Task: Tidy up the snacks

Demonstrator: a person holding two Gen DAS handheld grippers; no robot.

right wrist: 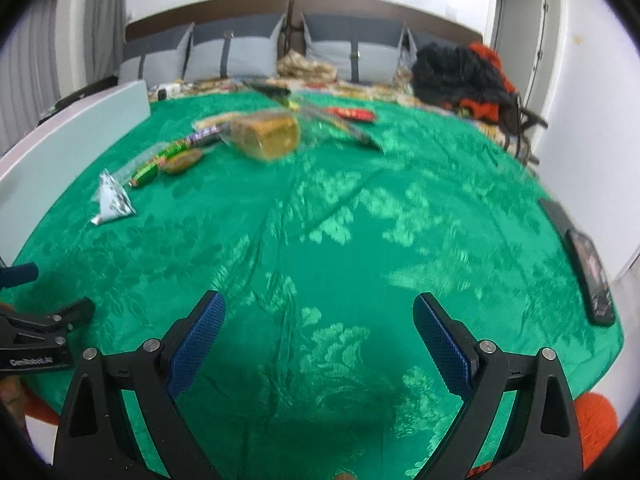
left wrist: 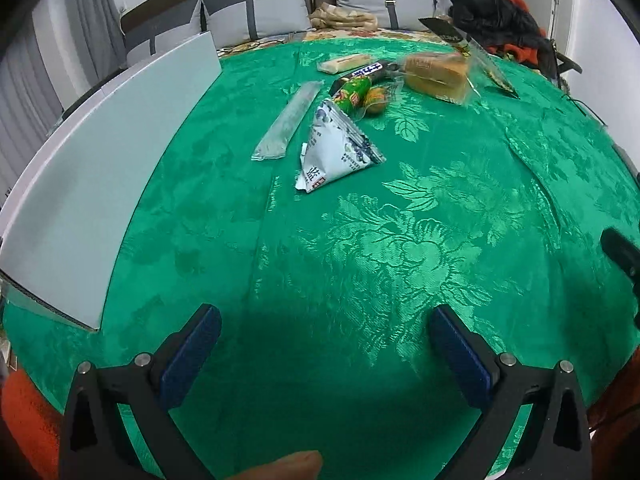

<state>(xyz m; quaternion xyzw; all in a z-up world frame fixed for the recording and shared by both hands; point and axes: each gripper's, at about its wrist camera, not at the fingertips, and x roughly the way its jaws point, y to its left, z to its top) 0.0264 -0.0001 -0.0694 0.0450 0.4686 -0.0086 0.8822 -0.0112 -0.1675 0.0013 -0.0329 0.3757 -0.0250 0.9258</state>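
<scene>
Left gripper [left wrist: 325, 350] and right gripper [right wrist: 319, 336], blue-padded black fingers spread wide and empty, poised over the green floral damask tablecloth [left wrist: 400, 248]. Beyond them, wrapped snacks cluster loose around a white triangular foil packet [left wrist: 334, 152], likely awaiting sorting. A white flat panel [left wrist: 112, 168] stands left of the packet; grey cushions [left wrist: 256, 12] lie behind.

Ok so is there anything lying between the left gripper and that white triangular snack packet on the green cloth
Nothing visible. The left gripper is open over bare green tablecloth, and the white triangular packet lies straight ahead with only cloth between. The silver flat wrapper sits left of the packet, and the green snack pack lies beyond it.
</scene>
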